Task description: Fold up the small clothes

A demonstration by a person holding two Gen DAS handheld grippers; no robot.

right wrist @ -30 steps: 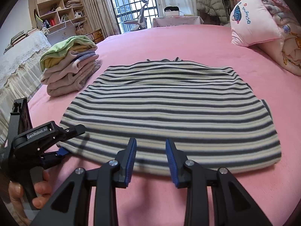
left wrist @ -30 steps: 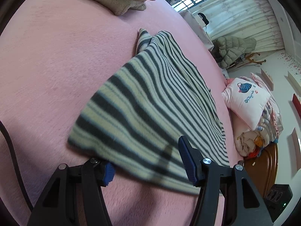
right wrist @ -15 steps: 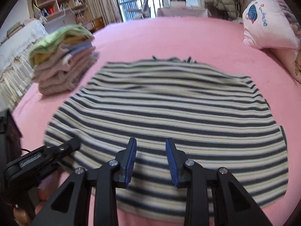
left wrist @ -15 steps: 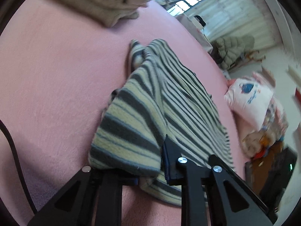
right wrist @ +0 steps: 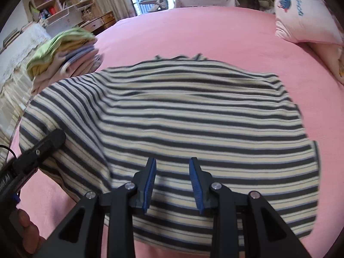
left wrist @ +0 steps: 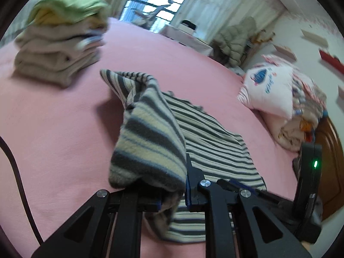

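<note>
On the pink fleece bedspread (right wrist: 215, 32), the left gripper (left wrist: 172, 195), jaws just closing, clamps the grey-and-cream striped knit garment (right wrist: 182, 111) corner, while the right gripper (right wrist: 173, 185) hovers released above it.

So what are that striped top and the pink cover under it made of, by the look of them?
The striped top looks like soft fleece or brushed knit: its surface is fuzzy and matte, and it drapes thickly where the left gripper pinches its corner. The pink cover seems to be a short-pile plush or flannel, matte with a faint nap. The exact fibre of either cannot be told.
</note>
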